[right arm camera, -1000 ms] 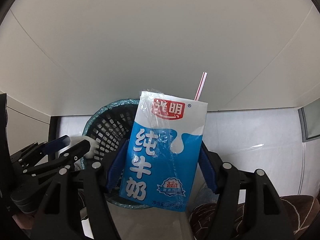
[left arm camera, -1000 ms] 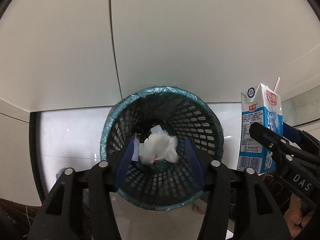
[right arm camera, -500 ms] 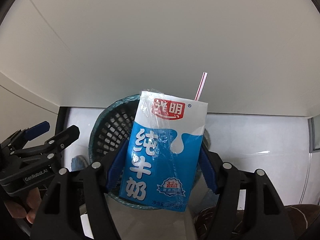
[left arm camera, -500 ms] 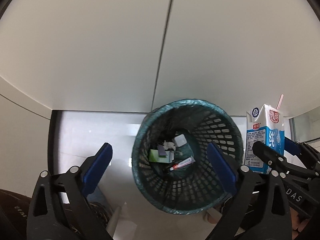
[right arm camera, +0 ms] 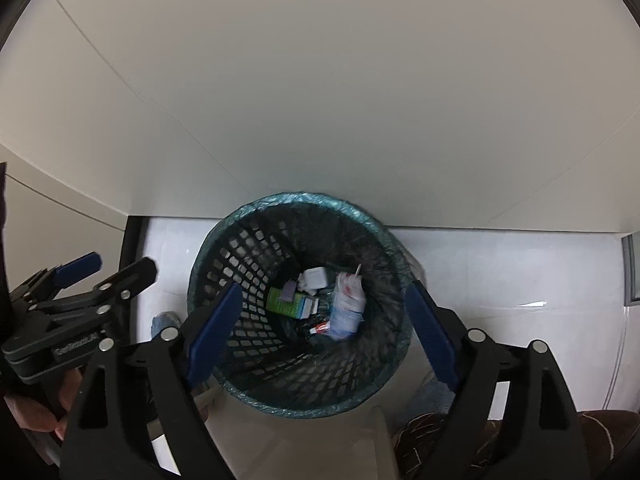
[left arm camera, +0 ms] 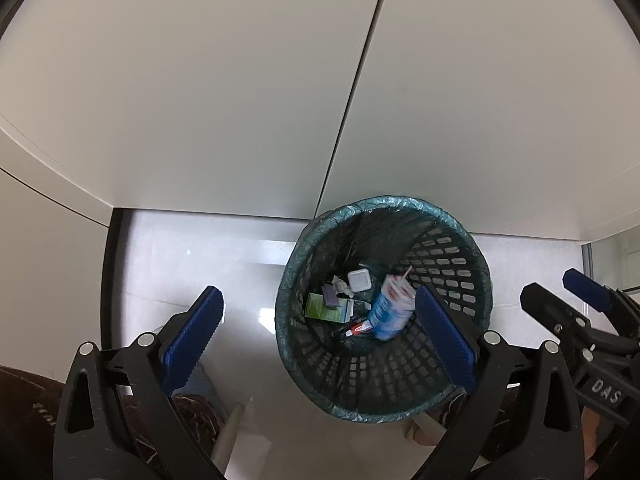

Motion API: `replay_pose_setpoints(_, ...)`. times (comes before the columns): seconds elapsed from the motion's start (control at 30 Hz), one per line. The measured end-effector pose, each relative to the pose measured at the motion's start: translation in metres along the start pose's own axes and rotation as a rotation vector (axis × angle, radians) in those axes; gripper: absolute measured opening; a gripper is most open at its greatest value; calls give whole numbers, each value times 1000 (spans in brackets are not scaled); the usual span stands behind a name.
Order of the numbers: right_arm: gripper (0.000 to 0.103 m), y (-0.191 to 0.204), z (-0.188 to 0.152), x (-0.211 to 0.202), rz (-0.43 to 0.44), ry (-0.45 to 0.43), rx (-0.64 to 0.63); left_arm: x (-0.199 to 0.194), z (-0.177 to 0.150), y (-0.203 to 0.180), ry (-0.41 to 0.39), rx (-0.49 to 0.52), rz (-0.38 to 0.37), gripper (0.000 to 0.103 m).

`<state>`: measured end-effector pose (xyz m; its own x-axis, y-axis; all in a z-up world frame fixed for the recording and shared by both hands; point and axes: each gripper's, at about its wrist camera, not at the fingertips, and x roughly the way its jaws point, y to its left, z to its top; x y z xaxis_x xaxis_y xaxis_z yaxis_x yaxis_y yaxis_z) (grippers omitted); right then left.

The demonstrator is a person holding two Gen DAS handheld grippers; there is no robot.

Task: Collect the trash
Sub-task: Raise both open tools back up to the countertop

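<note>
Milk carton (left arm camera: pixel 390 312) lying inside the mesh wastebasket (left arm camera: pixel 452 248), blue and white, blurred in the right wrist view (right arm camera: pixel 347 309), straw end pointing up toward the far wall of the basket. Touching or just beside a small red-and-white tube (left arm camera: pixel 359 328) on the basket floor. Farther left in the same heap: a green box (left arm camera: pixel 320 307) with a purple piece on top, a white square lid or tub (left arm camera: pixel 358 280), crumpled white paper (left arm camera: pixel 341 287). Basket lined with a teal plastic bag (right arm camera: pixel 296 199) folded over the rim, standing on a pale glossy floor (left arm camera: pixel 192 256) against a white panelled wall (left arm camera: pixel 200 80).

Right gripper (right arm camera: pixel 324 330) above the basket mouth, pointing steeply down, jaws just opened wider, blue pads (right arm camera: pixel 214 334) spread to either side of the rim, nothing between them: released. Left gripper (left arm camera: pixel 318 344) likewise spread wide and empty, its left pad over bare floor, its right pad (left arm camera: pixel 444 336) over the basket's inside. Each gripper visible at the edge of the other's view, held by a hand (right arm camera: pixel 36 414). Dark patterned fabric (right arm camera: pixel 500 440) at the bottom corners.
</note>
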<state>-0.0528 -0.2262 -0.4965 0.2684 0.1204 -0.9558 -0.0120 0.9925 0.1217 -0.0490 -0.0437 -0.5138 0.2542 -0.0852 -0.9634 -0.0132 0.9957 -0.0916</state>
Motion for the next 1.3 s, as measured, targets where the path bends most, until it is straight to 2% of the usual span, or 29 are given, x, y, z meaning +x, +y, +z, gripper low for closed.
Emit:
replay_pose_setpoints(0.1, 82, 0, -1, -11, -26, -17, 4, -15, 1, -4, -20, 23, 8, 95)
replay_pose_setpoints(0.23, 87, 5, -1, -36, -59, -54, -5, -44, 3, -4, -47, 4, -25, 96)
replay_pose_setpoints(0.4, 90, 10, -1, -85, -68, -137, -6, -91, -3, -7, -106, 59, -17, 96)
replay_pose_setpoints(0.73, 93, 26, 2, -179, -67, -276, -25, -184, -2, -8, -217, 32, -33, 97)
replay_pose_setpoints(1.1, 96, 48, 12, -305, -50, -491, -84, -312, -1, -8, -366, 23, -69, 97)
replay_pose_setpoints(1.3, 96, 54, 24, -367, -29, -587, -90, -388, 4, -9, -490, 34, -63, 97)
